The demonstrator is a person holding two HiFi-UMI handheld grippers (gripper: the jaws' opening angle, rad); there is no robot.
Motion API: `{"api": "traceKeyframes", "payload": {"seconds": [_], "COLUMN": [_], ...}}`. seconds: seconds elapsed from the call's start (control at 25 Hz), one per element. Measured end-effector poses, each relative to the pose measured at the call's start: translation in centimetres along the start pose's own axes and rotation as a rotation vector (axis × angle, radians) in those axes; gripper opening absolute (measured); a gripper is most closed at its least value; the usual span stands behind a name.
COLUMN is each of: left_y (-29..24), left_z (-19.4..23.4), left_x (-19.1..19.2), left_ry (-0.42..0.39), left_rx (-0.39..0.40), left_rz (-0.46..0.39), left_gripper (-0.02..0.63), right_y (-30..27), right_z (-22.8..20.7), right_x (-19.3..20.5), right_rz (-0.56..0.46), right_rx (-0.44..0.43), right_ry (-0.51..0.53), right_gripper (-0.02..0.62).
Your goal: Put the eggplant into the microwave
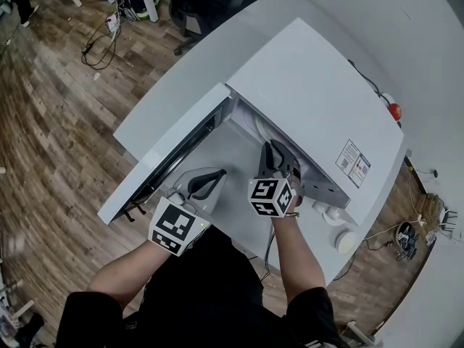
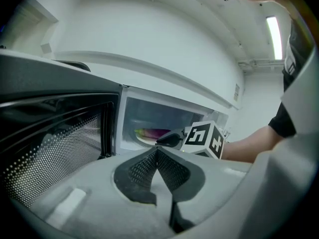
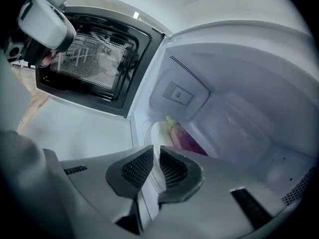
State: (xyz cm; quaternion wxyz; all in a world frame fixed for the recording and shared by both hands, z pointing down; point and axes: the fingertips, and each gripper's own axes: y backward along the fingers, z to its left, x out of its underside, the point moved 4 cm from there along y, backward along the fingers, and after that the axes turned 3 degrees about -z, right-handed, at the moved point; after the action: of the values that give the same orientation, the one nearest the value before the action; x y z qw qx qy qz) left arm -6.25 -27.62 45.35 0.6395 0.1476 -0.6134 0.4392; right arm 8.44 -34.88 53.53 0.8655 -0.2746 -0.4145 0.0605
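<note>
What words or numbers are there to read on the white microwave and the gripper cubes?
Nothing here reads clearly.
Small rectangular sticker on top of the white microwave: print too small to read.
Two black-and-white marker cubes: square patterns only, no words.

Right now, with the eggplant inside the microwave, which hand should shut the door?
Probably left. The left gripper sits by the open door, shut and empty. The right gripper is at the microwave mouth near the eggplant and would have to back out first.
</note>
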Motion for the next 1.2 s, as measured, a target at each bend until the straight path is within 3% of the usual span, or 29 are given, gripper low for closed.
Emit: {"api": "traceKeyframes", "payload": {"seconds": [0.32,0.52,0.84,1.2], "left_y": [0.0,1.3,5.6,13.3], "left_z": [-0.1,-0.8,-3.2,-6.6], "left_x": [-0.2,-0.3,-1.8,-0.5], "left_ry": [0.001,0.121,0.072,0.085], "left_rx": [0.007,0.022,0.012,-0.008], "left_rz": [0.018,0.049,0.000,-0.051], "left_gripper": [0.008,0.008,0.008,0.008], "right_y": [-0.9,0.3,7.2,17.8], "right_z": [-1.0,-0.8,1.0,4.9], "right_x": [0.1,0.1,-2.0,-2.5], "right_rz": [-0.002,-0.002,-0.070,-0.106], "right_rx": [0.016,0.021,0.013,-0.044], "right_ry": [-0.071,-0.112,-0.207,-0.317], "right_gripper": [0.051,0.059,0.061,0.061]}}
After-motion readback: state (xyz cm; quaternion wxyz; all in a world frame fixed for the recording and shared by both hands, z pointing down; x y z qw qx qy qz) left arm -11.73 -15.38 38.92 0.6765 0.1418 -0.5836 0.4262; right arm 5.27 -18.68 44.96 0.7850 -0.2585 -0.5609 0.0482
